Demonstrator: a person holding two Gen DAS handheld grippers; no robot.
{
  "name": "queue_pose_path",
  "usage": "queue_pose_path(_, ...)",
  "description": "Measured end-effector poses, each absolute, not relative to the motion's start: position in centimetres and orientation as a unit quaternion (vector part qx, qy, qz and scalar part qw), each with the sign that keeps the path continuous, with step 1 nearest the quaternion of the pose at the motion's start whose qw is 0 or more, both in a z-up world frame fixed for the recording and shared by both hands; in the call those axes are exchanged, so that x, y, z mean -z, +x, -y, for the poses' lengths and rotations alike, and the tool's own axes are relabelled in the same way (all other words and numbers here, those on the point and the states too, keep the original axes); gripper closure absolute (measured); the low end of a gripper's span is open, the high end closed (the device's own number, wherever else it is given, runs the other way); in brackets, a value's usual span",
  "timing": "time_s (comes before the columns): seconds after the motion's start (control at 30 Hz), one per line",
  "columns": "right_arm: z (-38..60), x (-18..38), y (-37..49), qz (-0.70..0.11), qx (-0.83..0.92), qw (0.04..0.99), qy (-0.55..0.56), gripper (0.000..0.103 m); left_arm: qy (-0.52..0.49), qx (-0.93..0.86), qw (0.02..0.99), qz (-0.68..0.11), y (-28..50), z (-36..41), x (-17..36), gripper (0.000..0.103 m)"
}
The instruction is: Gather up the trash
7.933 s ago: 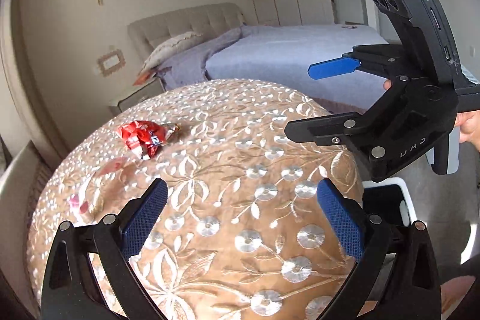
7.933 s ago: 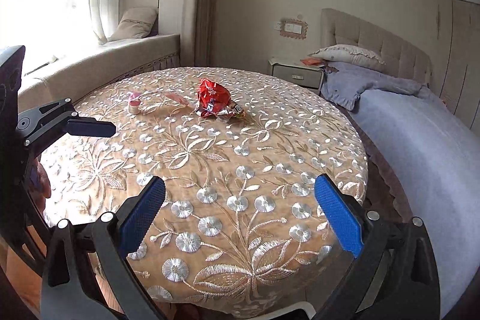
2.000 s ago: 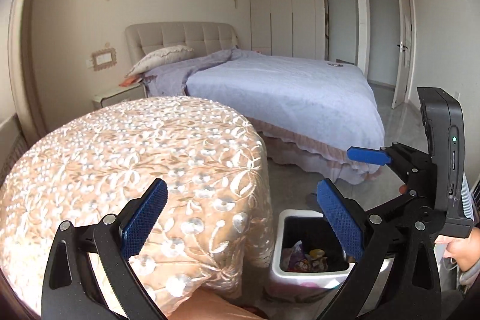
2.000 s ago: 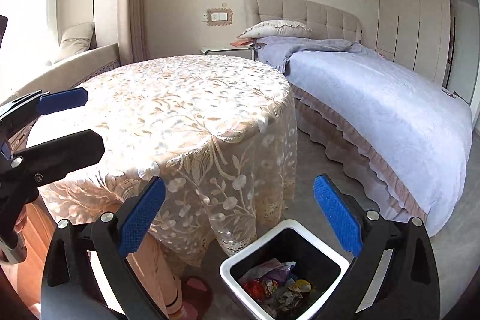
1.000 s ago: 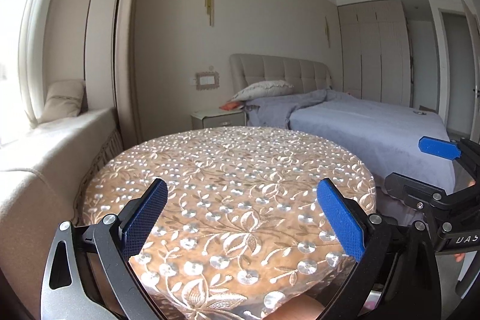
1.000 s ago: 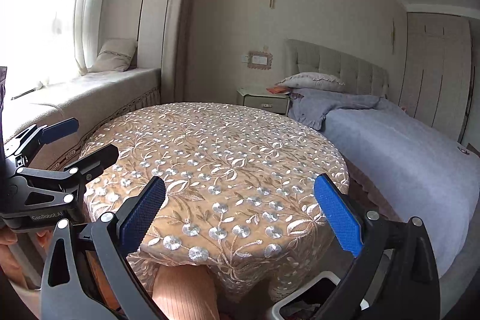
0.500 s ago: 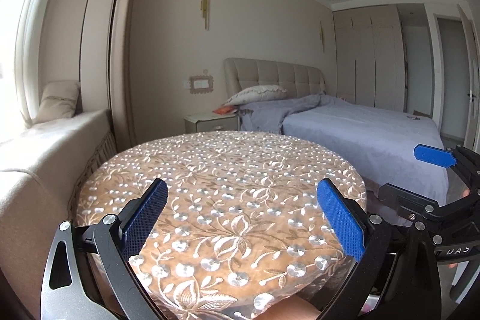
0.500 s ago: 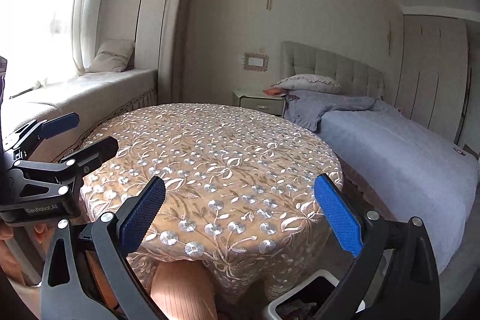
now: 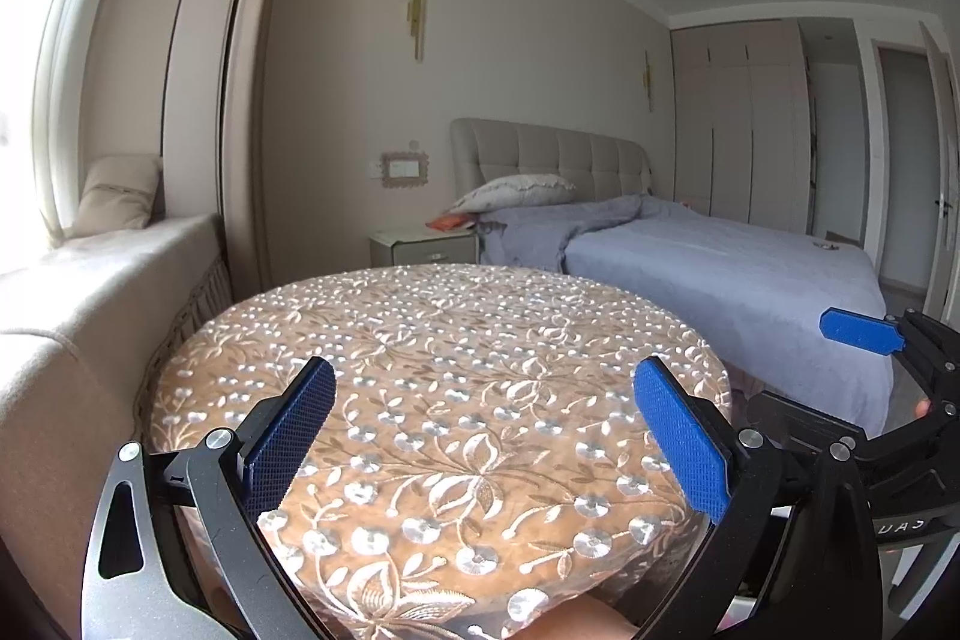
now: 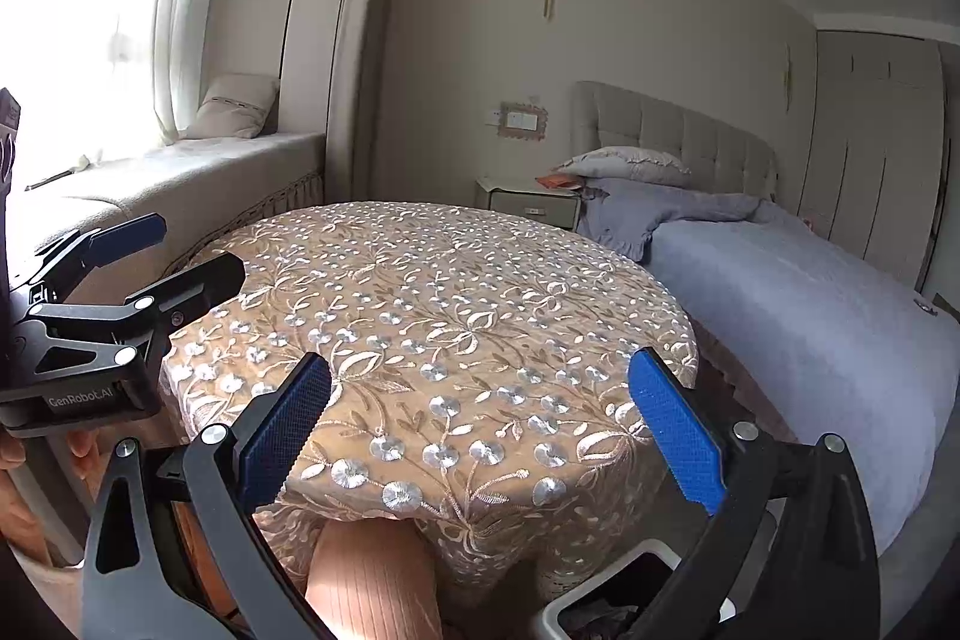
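A bedroom is seen through two hand-held grippers. The left gripper is held level above the near edge of a round table, its blue pads spread wide with nothing between them. The right gripper is held beside it in the same way, also spread wide and empty. Both are pointed across the tabletop, probably so that its whole surface can be checked for anything left.

No trash is seen on the embroidered cloth in either view. A white bin stands on the floor just beside the table, below the right gripper; only a corner of its rim is shown, and something dark lies inside, too cut off to be made out. Its place close to the table suits short drops.

A bed lies beyond the table. A knee is seen under the table's edge. The collecting is judged to be about finished.
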State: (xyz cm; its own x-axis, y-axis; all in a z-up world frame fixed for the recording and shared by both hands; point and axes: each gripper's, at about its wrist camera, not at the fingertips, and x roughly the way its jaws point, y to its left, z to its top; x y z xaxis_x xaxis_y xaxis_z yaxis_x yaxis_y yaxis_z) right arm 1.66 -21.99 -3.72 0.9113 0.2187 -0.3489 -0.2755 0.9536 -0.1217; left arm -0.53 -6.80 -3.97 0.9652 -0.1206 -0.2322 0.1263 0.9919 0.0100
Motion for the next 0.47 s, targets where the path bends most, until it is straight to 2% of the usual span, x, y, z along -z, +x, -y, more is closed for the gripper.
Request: queue_pose_path(0.47,22.8,5.4,3.4,-0.187,-0.123,0.973,-0.062,0.004,0.01,0.074,0.987,-0.139,0.5,7.1,4.3,0.005)
